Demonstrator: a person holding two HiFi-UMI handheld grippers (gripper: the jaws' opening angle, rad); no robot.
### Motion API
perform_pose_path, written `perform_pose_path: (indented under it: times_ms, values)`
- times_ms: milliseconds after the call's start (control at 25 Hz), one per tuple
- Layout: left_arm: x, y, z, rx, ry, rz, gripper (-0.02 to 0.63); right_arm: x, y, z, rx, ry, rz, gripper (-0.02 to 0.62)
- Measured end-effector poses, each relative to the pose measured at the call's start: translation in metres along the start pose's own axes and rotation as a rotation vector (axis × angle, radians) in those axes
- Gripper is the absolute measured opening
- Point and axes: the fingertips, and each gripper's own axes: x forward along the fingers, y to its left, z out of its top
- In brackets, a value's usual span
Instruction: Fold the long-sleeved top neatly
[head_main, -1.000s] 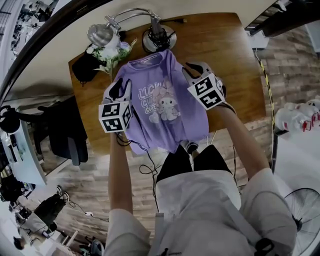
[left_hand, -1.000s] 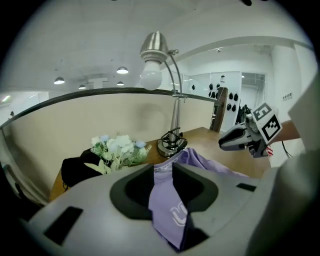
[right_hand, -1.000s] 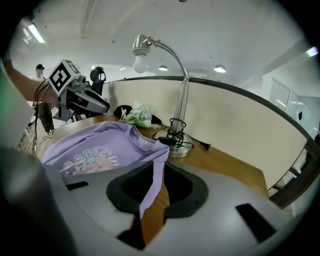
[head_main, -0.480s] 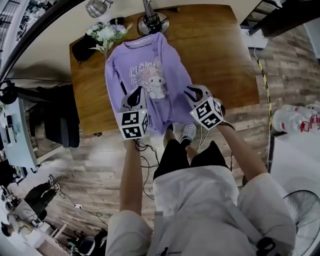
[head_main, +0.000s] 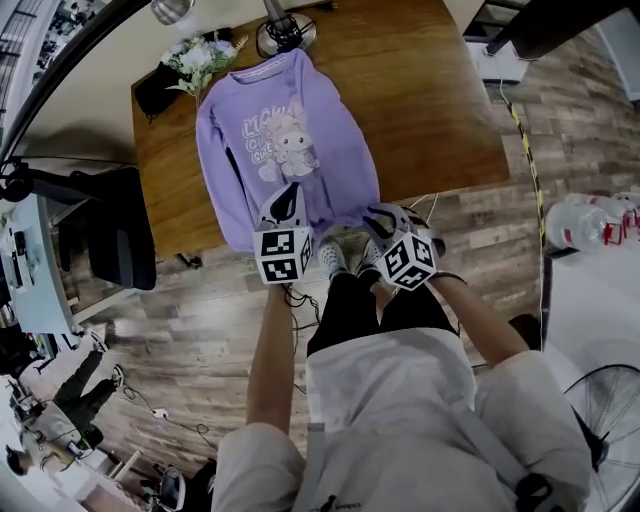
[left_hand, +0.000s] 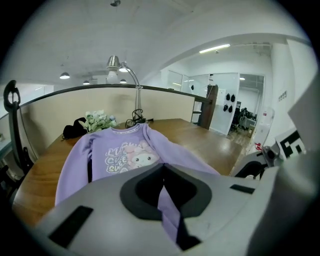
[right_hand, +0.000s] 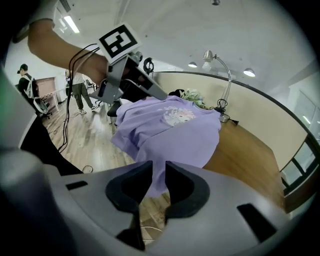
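Observation:
A purple long-sleeved top (head_main: 280, 150) with a cartoon print lies flat on the wooden table (head_main: 430, 100), collar away from me and hem at the near edge. At the hem's left part, my left gripper (head_main: 288, 195) is shut on a fold of purple cloth; the left gripper view shows the cloth (left_hand: 167, 210) pinched in the left gripper (left_hand: 162, 187). My right gripper (head_main: 378, 215) is at the hem's right corner, and the right gripper (right_hand: 155, 175) is shut on the hanging cloth (right_hand: 170, 125). Both sleeves lie along the body.
A desk lamp base (head_main: 285, 35), a bunch of flowers (head_main: 200, 55) and a black bag (head_main: 150, 90) stand at the table's far end. A black chair (head_main: 120, 240) is left of the table. People stand in the distance (right_hand: 80, 95). Cables trail on the floor.
Both grippers have come back from the top's sides, near the sleeves, down to its hem at the near table edge. The top itself lies about as before.

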Motion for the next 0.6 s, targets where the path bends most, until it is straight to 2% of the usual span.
perform_pose_path:
  times_ms: [200, 360, 480, 600]
  values:
    - [-0.004, -0.02, -0.021, 0.011, 0.023, -0.025, 0.023, 0.013, 0.034, -0.041, 0.086, 0.072, -0.007, 0.12]
    - [-0.017, -0.029, -0.043, -0.003, 0.034, -0.034, 0.023, 0.036, 0.051, -0.065, 0.114, 0.133, -0.092, 0.217]
    - [-0.026, -0.031, -0.058, -0.01, 0.036, -0.034, 0.023, 0.055, 0.053, -0.079, 0.252, 0.165, -0.183, 0.295]
    - [-0.03, -0.029, -0.074, -0.019, 0.043, -0.031, 0.023, 0.067, 0.048, -0.08, 0.398, 0.128, -0.273, 0.313]
